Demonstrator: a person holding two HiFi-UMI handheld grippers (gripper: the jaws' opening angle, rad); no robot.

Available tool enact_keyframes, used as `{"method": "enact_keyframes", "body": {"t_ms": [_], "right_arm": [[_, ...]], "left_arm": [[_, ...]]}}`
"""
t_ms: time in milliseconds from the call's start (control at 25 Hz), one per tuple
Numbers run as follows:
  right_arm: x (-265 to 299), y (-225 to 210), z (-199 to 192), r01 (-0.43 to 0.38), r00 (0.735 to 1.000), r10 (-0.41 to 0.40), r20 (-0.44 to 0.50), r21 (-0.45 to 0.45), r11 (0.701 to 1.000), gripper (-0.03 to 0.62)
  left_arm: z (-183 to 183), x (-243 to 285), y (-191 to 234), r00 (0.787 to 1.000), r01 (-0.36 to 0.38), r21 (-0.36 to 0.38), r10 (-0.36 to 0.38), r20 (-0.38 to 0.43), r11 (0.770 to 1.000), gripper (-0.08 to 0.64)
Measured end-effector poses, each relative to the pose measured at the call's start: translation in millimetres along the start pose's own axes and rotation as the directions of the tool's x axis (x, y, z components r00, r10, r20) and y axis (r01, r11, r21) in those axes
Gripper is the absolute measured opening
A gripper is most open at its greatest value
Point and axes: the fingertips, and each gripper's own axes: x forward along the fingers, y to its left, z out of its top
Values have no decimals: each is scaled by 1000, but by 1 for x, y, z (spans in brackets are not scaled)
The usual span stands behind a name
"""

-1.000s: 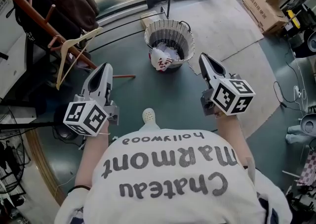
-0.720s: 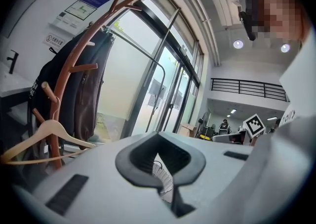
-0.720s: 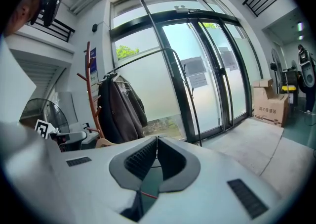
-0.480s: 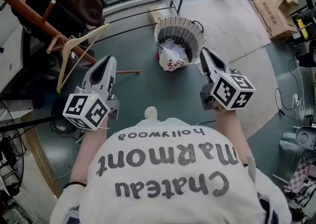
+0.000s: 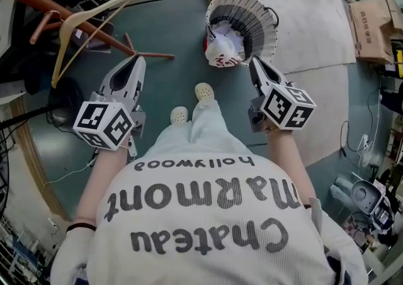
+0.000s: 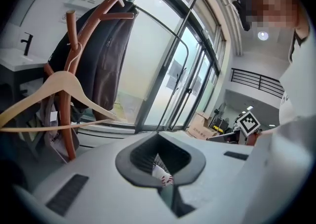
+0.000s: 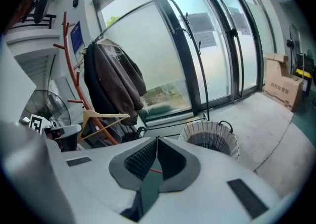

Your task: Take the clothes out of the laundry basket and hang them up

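Clothes (image 5: 223, 51) are seen heaped in the basket (image 5: 259, 18) at upper centre, none taken out, the hanger (image 5: 101, 9) left bare, and the left gripper (image 5: 136, 59) and right gripper (image 5: 254, 61) held with fingers closed, empty.

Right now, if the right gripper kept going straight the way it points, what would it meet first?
Probably the floor beside the laundry basket: in the right gripper view the basket sits to the right of where the shut right gripper points. Depth is unclear.
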Motion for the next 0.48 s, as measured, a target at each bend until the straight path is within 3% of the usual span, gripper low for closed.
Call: {"method": "enact_keyframes", "body": {"t_ms": [120,240,480], "right_arm": [[41,-9,-11,-50,995,49,-88,-10,999,31],[78,-14,-21,-125,980,117,-160,-40,991,31],[150,-31,-56,-241,916,186,-356,-116,963,32]], "left_arm": [[-12,8,16,996,-74,8,74,47,997,8],[-32,16,30,987,-159,-34,159,22,987,8],[-45,32,51,957,-284,-139,289,16,949,8]]}}
